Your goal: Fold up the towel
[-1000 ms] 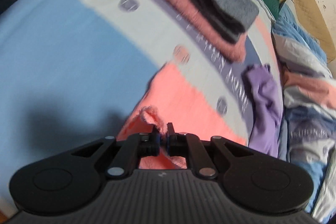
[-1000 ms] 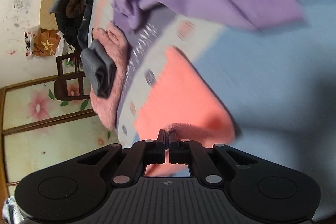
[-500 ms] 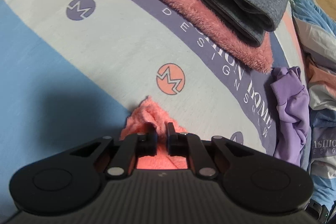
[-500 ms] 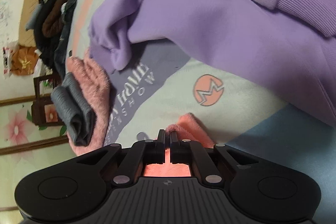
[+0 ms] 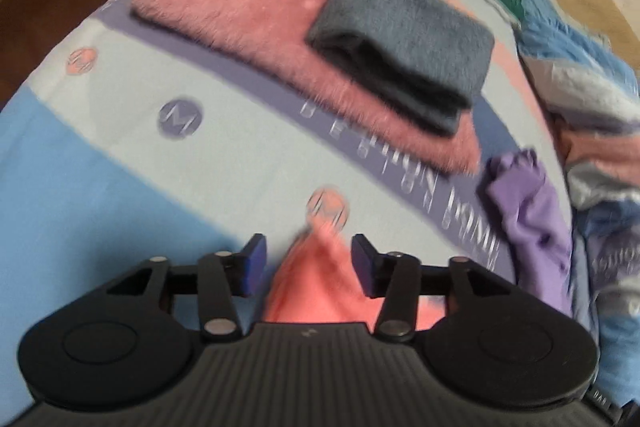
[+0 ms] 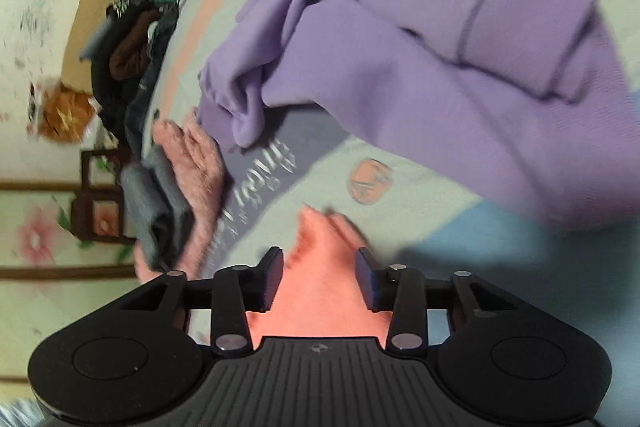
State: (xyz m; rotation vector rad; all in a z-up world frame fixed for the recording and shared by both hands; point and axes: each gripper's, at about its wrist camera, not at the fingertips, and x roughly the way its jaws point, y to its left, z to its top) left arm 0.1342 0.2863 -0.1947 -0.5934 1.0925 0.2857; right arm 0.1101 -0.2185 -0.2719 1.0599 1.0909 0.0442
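A coral-pink towel [image 5: 320, 279] lies on the printed bedsheet [image 5: 224, 163], one corner pointing away from me in the left wrist view. My left gripper [image 5: 308, 259] is open, its fingers standing either side of that corner without touching it. In the right wrist view another corner of the same coral towel [image 6: 320, 267] lies flat on the sheet. My right gripper [image 6: 319, 273] is open as well, straddling that corner. Both corners rest loose on the bed.
A folded grey towel [image 5: 404, 47] sits on a fluffy pink blanket [image 5: 248, 3] further back. A purple sweatshirt [image 6: 460, 67] lies crumpled beside the coral towel, also seen as purple cloth [image 5: 532, 223]. A pile of clothes [image 6: 132, 27] lies against the wall.
Both grippers were shut on the coral towel's corners and carried them forward over the bed. Now both have opened and the corners lie released on the sheet.
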